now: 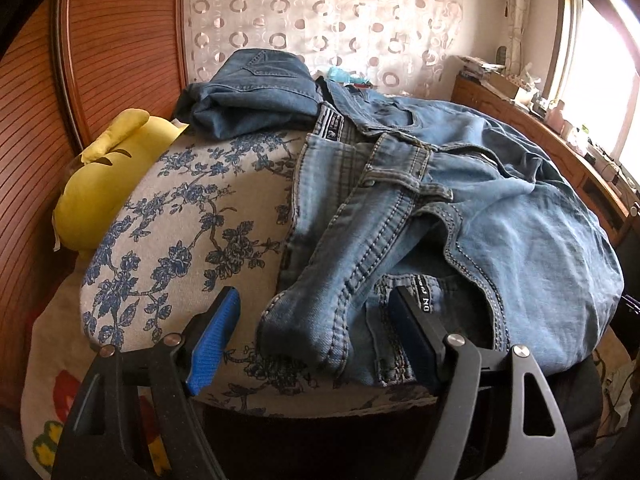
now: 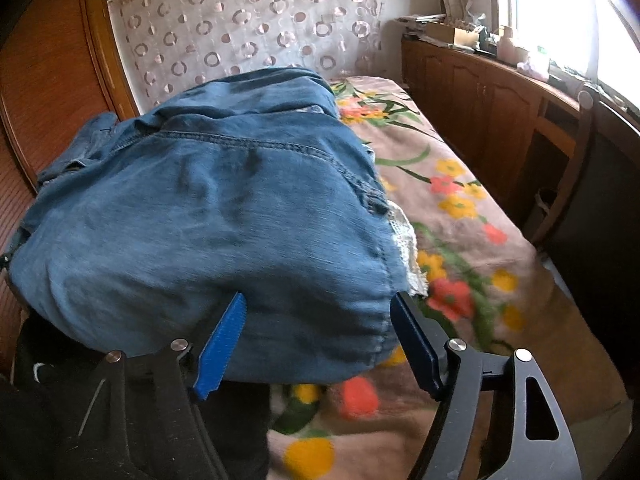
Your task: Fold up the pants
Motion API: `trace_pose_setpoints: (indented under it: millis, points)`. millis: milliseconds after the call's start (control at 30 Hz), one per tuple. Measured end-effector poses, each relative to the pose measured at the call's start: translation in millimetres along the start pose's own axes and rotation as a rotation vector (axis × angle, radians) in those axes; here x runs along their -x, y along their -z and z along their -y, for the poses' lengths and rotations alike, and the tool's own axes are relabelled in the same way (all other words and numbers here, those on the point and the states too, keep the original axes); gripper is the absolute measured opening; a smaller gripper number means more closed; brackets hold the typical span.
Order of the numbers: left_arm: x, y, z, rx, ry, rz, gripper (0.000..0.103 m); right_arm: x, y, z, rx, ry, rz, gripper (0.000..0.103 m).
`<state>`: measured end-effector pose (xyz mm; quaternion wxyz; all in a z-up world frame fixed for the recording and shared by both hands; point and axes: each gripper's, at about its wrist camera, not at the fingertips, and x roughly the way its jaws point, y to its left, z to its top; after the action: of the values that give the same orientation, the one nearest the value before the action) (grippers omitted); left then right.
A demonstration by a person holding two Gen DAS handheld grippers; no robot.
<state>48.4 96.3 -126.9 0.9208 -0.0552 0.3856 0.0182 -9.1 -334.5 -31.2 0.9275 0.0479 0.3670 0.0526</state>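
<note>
Denim pants point(image 1: 460, 200) are soft, floppy and fairly heavy, so clamp your released left tool point(image 1: 316, 336) and right tool point(image 2: 320, 340) on stitched edges.

A yellow plush toy point(image 1: 100, 184) rests at the left edge of a cushion printed with blue flowers point(image 1: 180, 232). Behind them hangs a sheer curtain with ring patterns point(image 1: 320, 20), beside a reddish wooden wardrobe point(image 1: 120, 40). A bedspread with orange and yellow flowers point(image 2: 460, 220) covers the bed. Along the bed's right edge runs a low wooden cabinet point(image 2: 480, 92), cluttered on top, below a bright window point(image 2: 560, 0).
</note>
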Motion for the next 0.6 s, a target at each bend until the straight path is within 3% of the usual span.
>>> trace_pose_setpoints:
  millis: [133,400,600]
  points:
    - [0,0,0,-0.001,-0.001,-0.002,0.077,-5,1,15,-0.003,-0.014,0.020,0.076]
    - [-3,-5,4,-0.023,-0.018,-0.005,0.077,-22,9,50,-0.011,-0.181,0.024,0.075]
    - [-3,-5,5,-0.026,-0.019,-0.005,0.077,-24,13,71,-0.042,-0.245,-0.016,0.065]
